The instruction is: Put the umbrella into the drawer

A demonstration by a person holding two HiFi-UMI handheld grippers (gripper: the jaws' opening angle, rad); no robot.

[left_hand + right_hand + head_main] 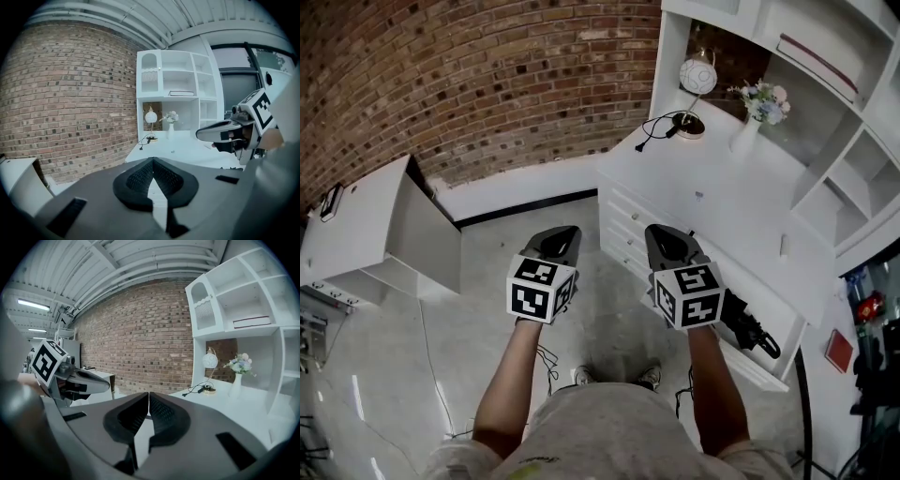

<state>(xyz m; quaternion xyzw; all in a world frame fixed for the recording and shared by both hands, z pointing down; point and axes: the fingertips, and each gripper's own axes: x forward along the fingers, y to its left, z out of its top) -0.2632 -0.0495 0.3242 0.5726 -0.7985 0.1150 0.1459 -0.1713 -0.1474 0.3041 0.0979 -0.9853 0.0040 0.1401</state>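
A black folded umbrella lies in the open white drawer at the desk's front, partly hidden behind my right gripper's marker cube. My right gripper hangs in the air above and to the left of it, shut with nothing between its jaws. My left gripper is held level beside it over the floor, also shut and empty. Each gripper shows in the other's view, the right gripper and the left gripper.
The white desk carries a globe lamp with its cable and a vase of flowers, under a white shelf unit. A white cabinet stands at the left by the brick wall. Cables lie on the floor.
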